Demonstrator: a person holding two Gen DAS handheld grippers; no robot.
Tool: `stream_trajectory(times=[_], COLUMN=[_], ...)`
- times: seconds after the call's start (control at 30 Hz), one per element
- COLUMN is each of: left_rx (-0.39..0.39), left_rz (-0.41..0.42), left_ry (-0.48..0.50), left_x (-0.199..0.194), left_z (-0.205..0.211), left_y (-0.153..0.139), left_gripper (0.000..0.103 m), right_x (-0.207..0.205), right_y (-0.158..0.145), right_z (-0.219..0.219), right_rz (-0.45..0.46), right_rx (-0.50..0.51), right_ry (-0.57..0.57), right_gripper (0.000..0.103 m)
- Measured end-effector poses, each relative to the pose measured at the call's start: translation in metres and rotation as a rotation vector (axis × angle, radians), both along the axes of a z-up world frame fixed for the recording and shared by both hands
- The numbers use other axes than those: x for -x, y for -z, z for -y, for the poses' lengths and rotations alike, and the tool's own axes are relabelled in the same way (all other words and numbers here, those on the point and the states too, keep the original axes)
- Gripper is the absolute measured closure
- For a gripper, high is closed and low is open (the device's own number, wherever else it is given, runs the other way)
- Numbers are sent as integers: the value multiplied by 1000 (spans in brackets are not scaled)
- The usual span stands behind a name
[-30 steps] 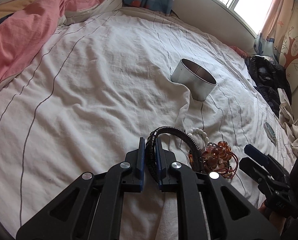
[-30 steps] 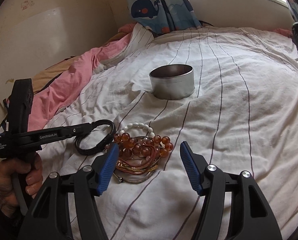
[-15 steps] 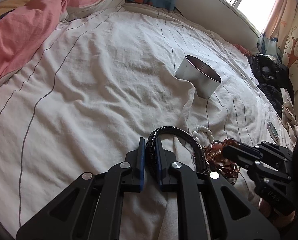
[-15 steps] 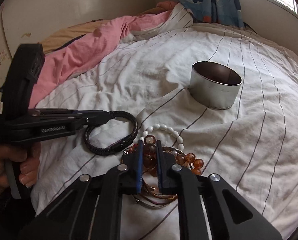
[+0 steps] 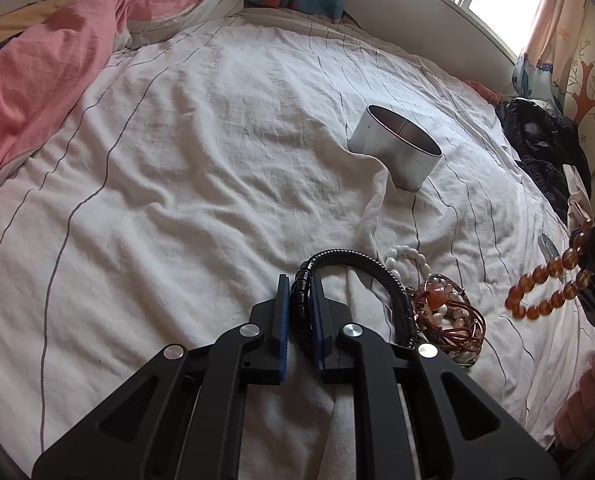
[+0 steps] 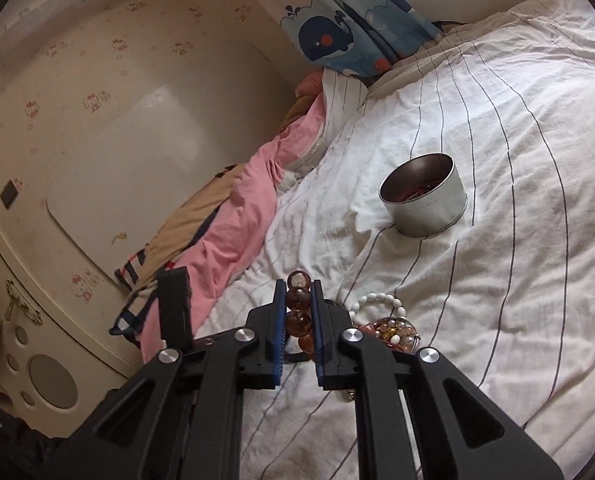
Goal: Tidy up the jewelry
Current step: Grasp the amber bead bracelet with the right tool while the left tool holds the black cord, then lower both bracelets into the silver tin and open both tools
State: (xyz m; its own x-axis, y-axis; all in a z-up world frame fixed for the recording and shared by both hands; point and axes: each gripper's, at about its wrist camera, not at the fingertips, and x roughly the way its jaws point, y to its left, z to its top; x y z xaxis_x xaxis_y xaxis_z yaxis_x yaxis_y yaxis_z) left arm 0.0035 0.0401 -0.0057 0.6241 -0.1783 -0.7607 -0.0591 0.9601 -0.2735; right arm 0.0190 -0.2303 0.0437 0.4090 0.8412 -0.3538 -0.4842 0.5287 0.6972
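left fingers (image 5: 300, 304) grip black bracelet (image 5: 371, 270) | right fingers (image 6: 297, 312) clamp amber beads (image 6: 297, 302) | tin (image 6: 423, 196) well apart

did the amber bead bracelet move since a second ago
Yes. The amber bead bracelet has left the jewelry pile and hangs off the sheet to its right, clamped in the right gripper, whose jaws just closed.

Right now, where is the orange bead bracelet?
The orange bead bracelet hangs clamped in the right gripper, lifted off the bed, right of the jewelry pile.
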Motion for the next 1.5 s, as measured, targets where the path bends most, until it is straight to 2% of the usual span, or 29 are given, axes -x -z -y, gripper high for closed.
stream_trajectory(times=[0.03, 0.1, 0.3, 0.43, 0.63, 0.93, 1.1, 1.23, 1.33, 1.5], left_rx=[-5, 1, 58, 51, 23, 13, 8, -12, -32, -37], left_rz=[10, 31, 115, 148, 179, 225, 227, 161, 94, 129], left_ry=[6, 23, 73, 96, 117, 126, 133, 159, 180, 131], left_x=[1, 4, 9, 2, -26, -95, -138, -173, -189, -180], left_z=[1, 4, 10, 19, 32, 47, 59, 70, 72, 51], left_y=[-2, -7, -28, -42, -57, -76, -73, -54, -38, -49], left_gripper=[94, 94, 94, 94, 94, 94, 94, 93, 88, 74], right_x=[1, 1, -3, -10, -30, -81, -107, -128, -141, -155], right_y=[-2, -7, -5, -4, -15, -34, -33, -29, -23, -13], right_z=[4, 5, 15, 18, 14, -1, -2, -1, -4, -15], right_rz=[-3, 11, 3, 9, 36, 95, 104, 97, 87, 63], right_rx=[-10, 59, 64, 87, 114, 150, 159, 157, 159, 141], right_ry=[13, 34, 54, 75, 106, 147, 176, 192, 187, 169], right_gripper=[91, 90, 90, 90, 90, 90, 90, 90, 90, 90])
